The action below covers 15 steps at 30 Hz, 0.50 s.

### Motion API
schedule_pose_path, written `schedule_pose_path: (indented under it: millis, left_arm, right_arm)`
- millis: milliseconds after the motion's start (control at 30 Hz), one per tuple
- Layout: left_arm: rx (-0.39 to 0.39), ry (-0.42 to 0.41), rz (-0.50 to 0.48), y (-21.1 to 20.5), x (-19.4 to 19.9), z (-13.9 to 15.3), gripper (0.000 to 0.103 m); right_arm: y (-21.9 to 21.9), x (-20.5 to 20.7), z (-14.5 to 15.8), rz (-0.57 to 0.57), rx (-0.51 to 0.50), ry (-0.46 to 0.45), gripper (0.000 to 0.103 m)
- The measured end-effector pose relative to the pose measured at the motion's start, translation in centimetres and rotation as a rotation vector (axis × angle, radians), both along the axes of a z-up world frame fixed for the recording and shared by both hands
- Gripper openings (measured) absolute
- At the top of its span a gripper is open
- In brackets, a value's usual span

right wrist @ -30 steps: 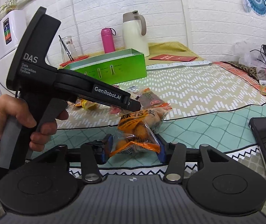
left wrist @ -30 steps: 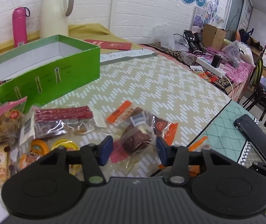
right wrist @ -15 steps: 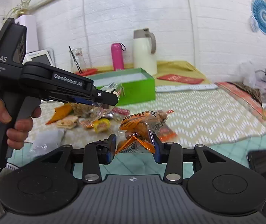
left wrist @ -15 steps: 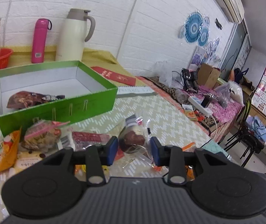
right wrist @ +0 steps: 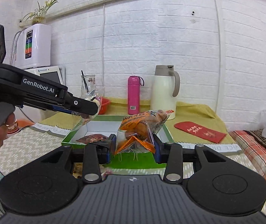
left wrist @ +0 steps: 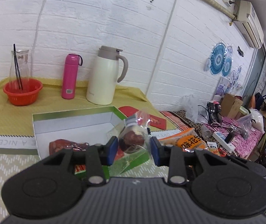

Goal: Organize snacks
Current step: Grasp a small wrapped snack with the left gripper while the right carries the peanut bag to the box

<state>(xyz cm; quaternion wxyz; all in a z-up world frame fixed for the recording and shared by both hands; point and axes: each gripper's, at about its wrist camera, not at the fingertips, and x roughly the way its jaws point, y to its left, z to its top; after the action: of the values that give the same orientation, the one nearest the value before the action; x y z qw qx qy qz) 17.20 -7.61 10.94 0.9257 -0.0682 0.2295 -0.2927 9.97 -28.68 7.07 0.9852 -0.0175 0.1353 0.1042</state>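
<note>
Your left gripper (left wrist: 132, 149) has its jaws closed on a clear pack of brown snack (left wrist: 133, 139) and your right gripper (right wrist: 134, 147) on an orange packet (right wrist: 140, 130), both raised before the green box (right wrist: 162, 128); carry them over its rim before releasing.

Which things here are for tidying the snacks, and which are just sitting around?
For the job:
- left tongs holding a clear packet with a dark brown snack
- right tongs holding an orange snack bag
- green box
- dark red packet inside it

Just lying about:
- cream thermos jug
- pink bottle
- red basket
- red envelope
</note>
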Motion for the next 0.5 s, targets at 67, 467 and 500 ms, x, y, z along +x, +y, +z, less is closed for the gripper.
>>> schedule_pose_path:
  millis: [67, 467, 500]
  left_arm:
    - [-0.003, 0.019, 0.018, -0.1, 1.7, -0.3, 0.035]
    - [0.017, 0.159, 0.077, -2.4, 10.4, -4.3, 0.035]
    - [0.022, 0.163, 0.078, -2.7, 10.8, -4.6, 0.035]
  right_arm:
    - [0.2, 1.8, -0.4, 0.001, -0.005, 0.013, 0.07]
    - [-0.7, 11.0, -3.8, 0.032, 0.085, 0.134, 0.071]
    - [-0.8, 11.5, -4.1, 0.029, 0.092, 0.144, 0.071]
